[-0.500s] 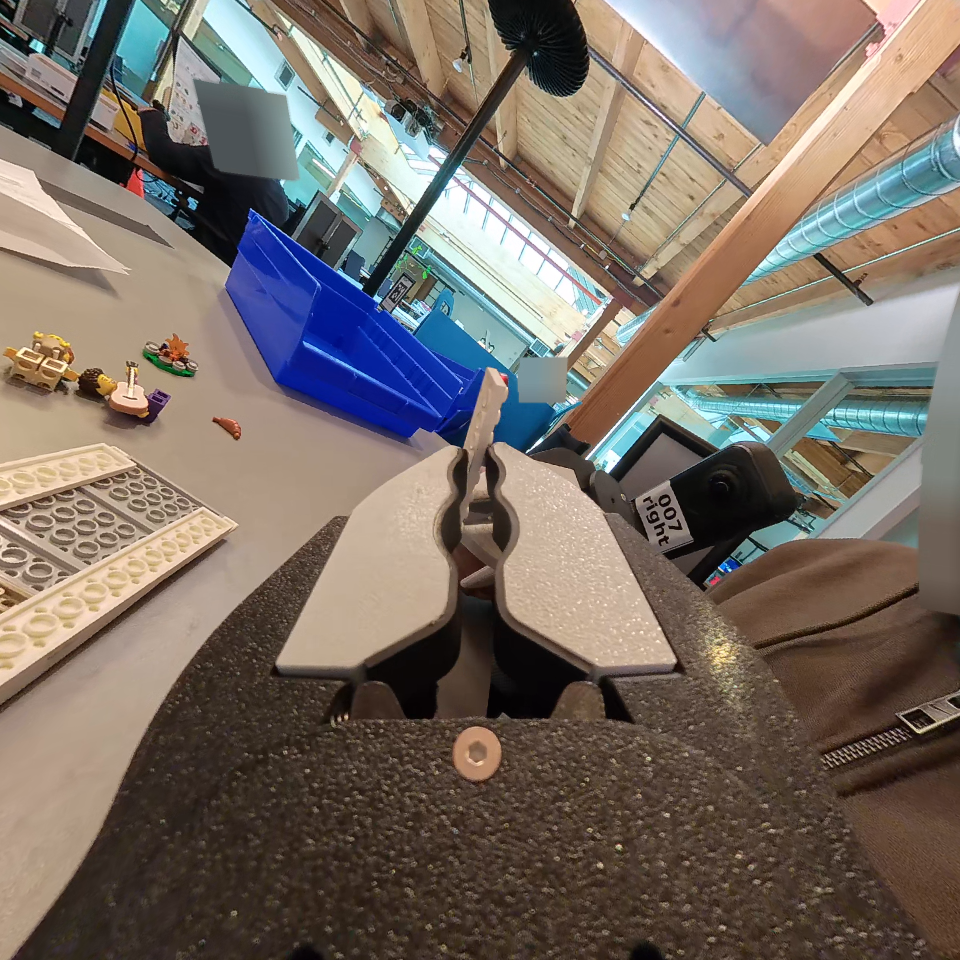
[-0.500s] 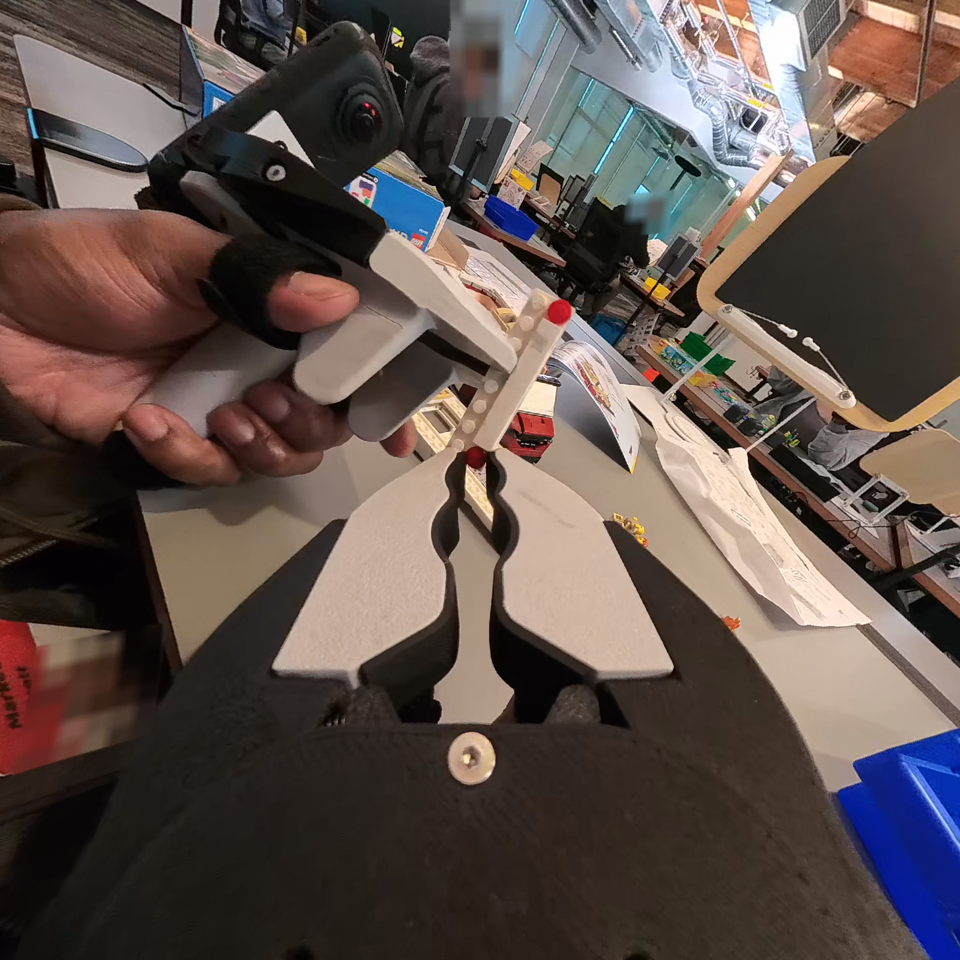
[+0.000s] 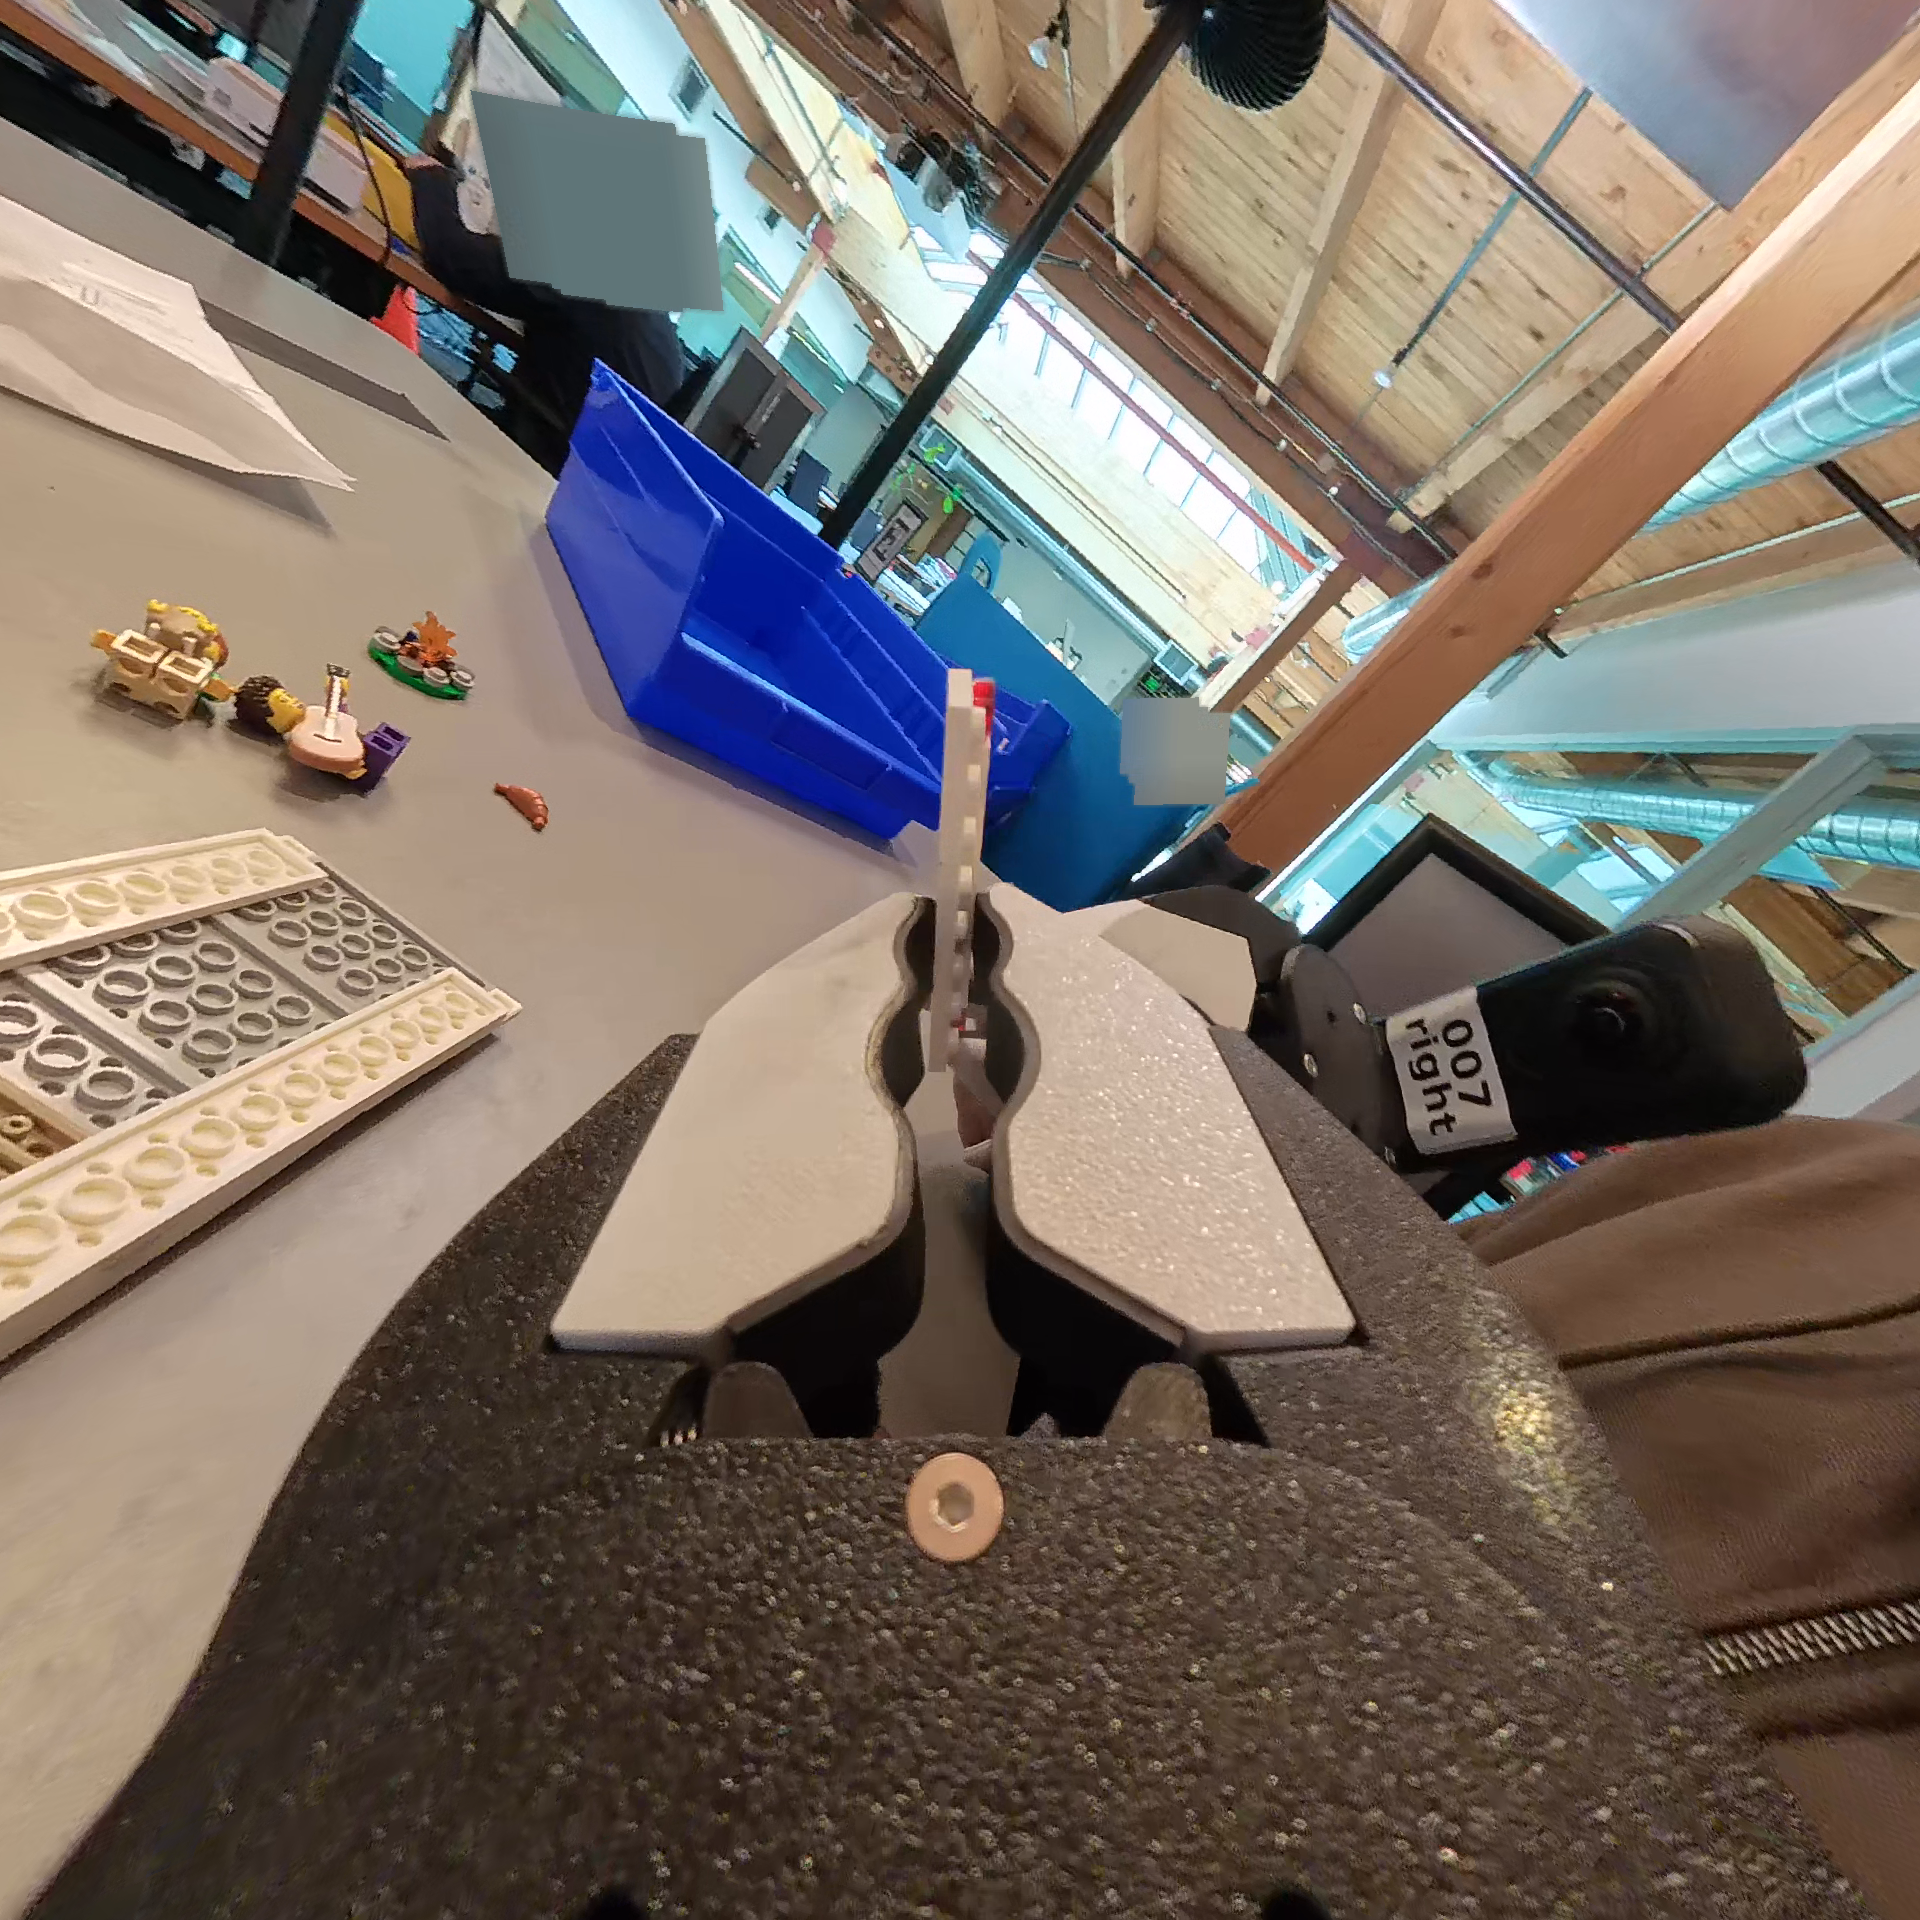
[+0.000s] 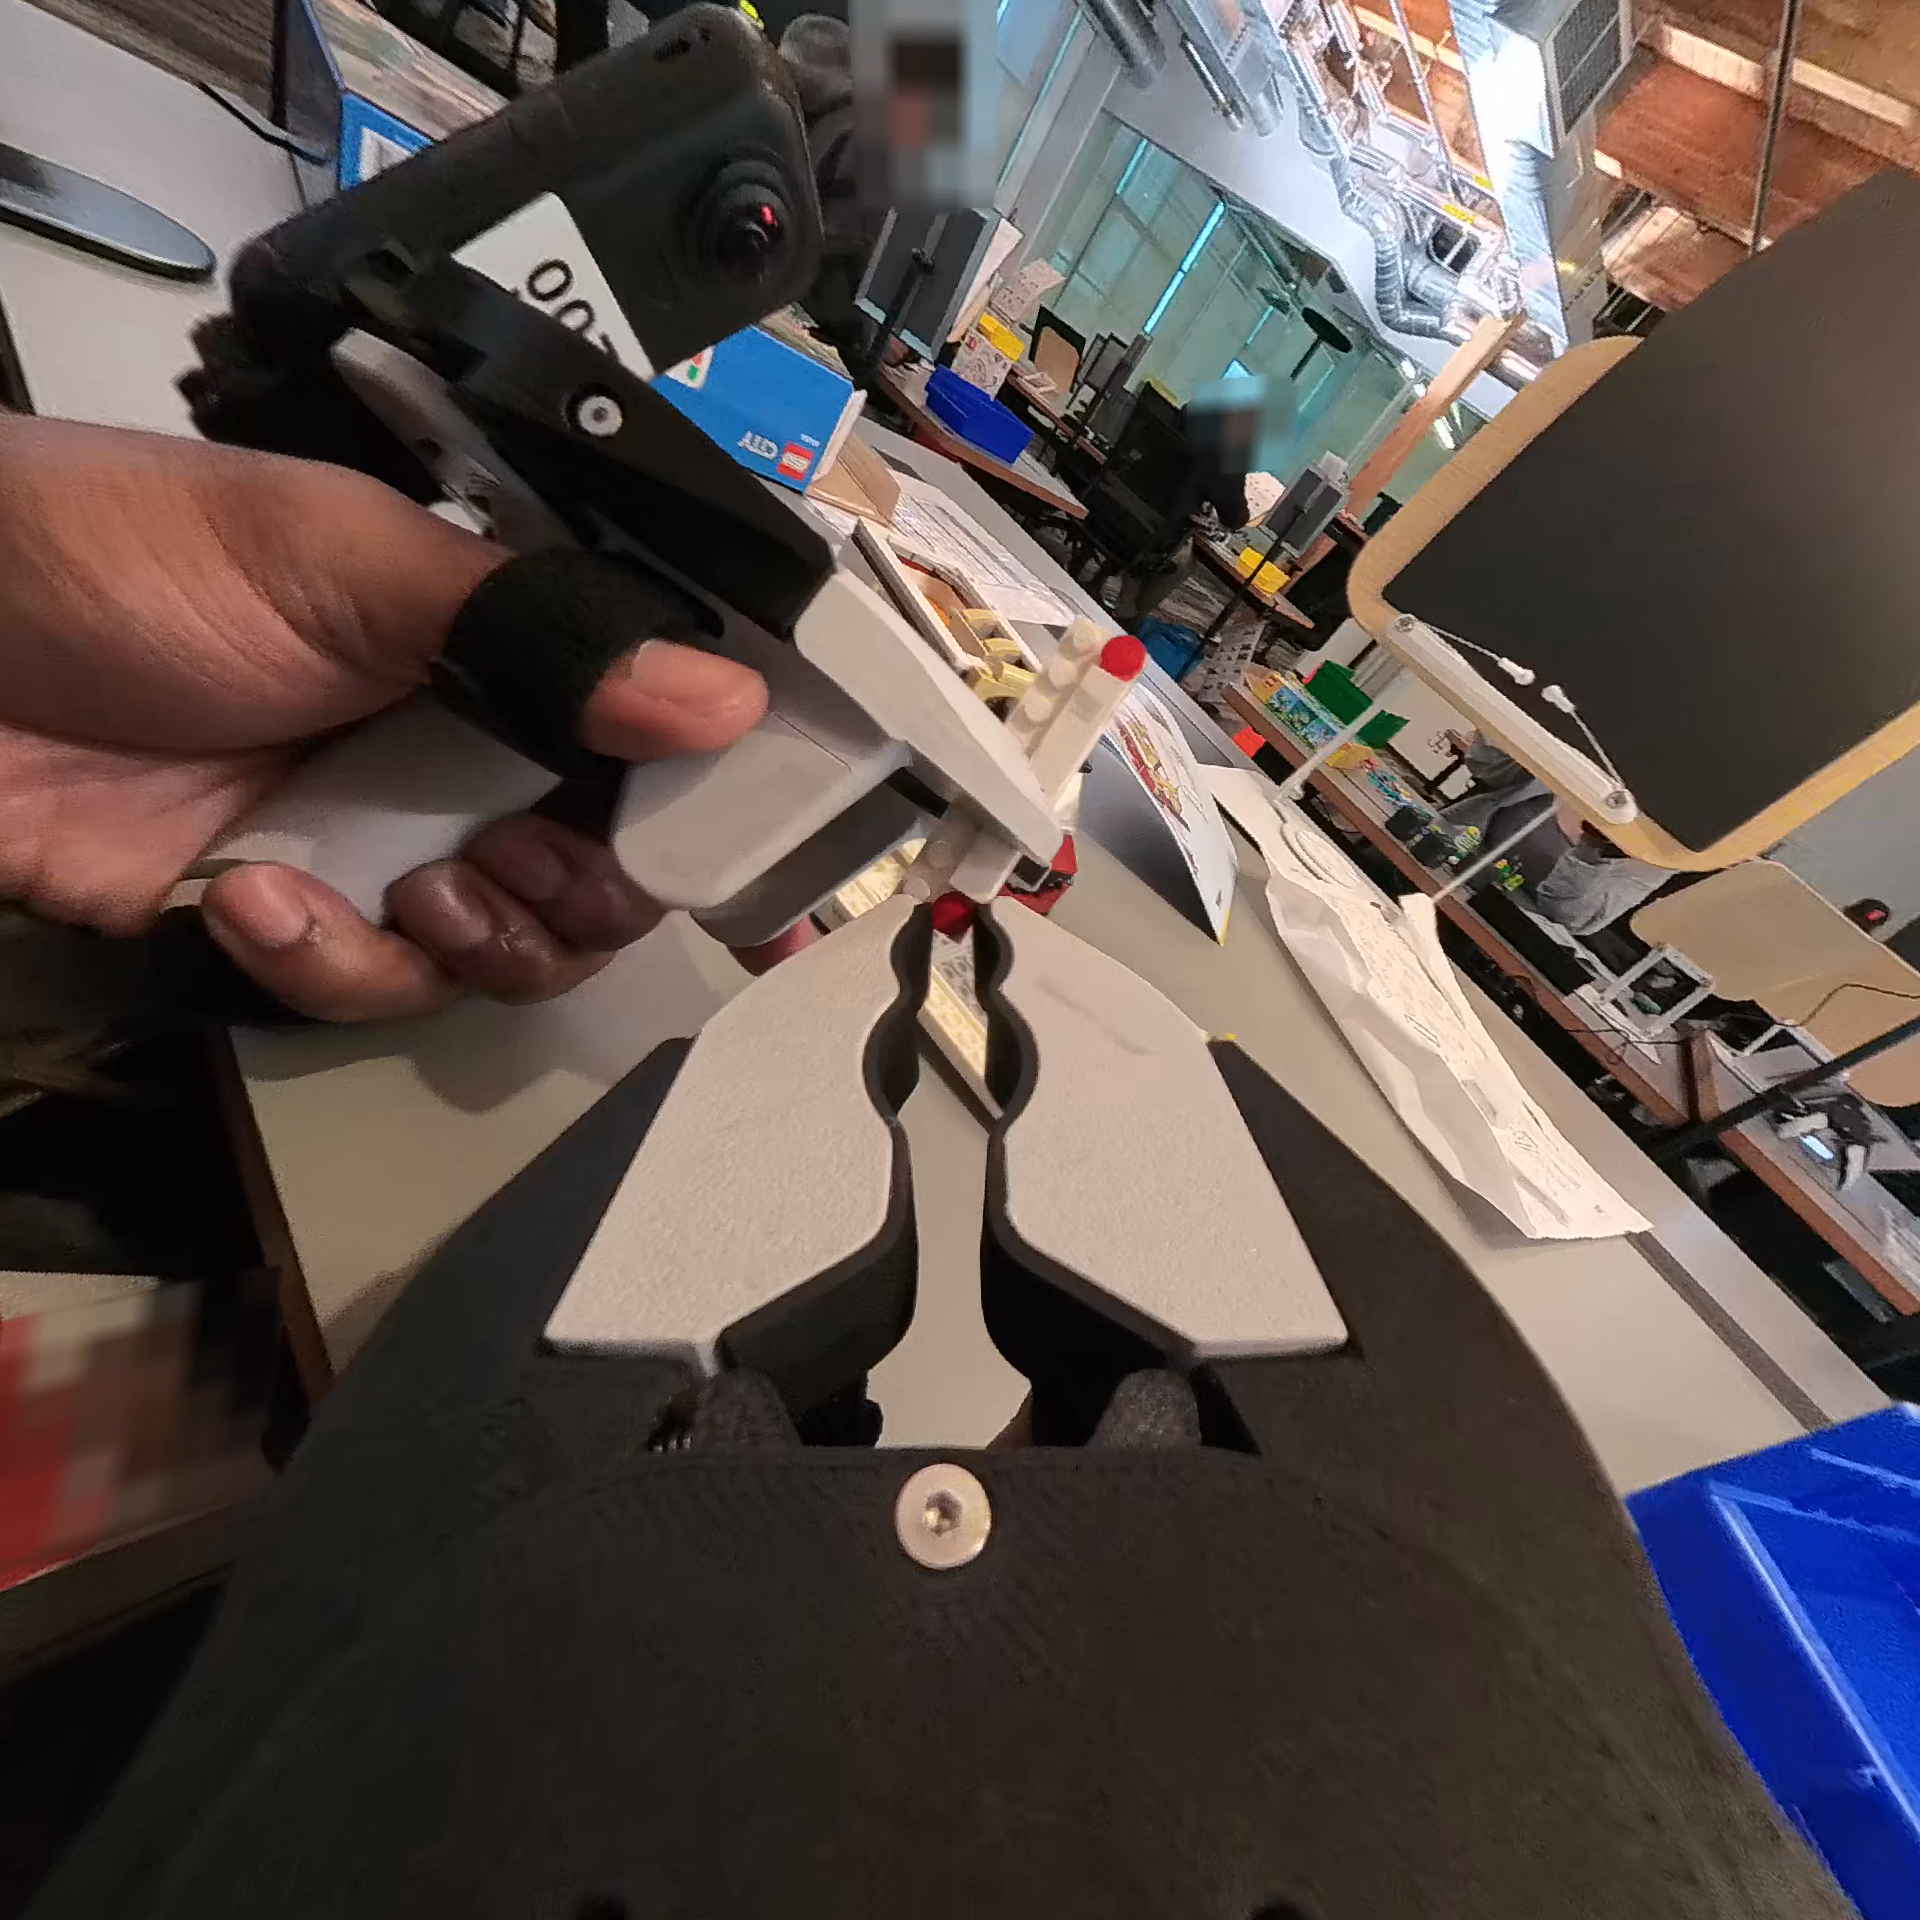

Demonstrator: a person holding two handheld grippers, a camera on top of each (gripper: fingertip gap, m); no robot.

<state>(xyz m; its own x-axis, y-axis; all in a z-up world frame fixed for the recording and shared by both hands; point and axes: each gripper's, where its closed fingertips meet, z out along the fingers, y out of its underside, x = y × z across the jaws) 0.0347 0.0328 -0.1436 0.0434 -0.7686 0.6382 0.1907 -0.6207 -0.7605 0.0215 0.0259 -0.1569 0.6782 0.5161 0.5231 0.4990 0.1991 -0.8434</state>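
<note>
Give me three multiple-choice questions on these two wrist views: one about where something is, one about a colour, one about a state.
1. Where does the blue bin sit?
A. on the grey table, beyond the left gripper
B. on top of the studded plates
C. on the floor

2. What colour is the round stud at the far tip of the long white plate?
A. green
B. red
C. yellow

3. How does the left gripper stand?
A. wide open, nothing in it
B. closed on the long white plate
C. closed on the toy guitar

Answers: 1 A, the bin rests on the table past the fingertips; 2 B, the stud shows red in both views; 3 B, both fingers press the plate's lower end.
</note>
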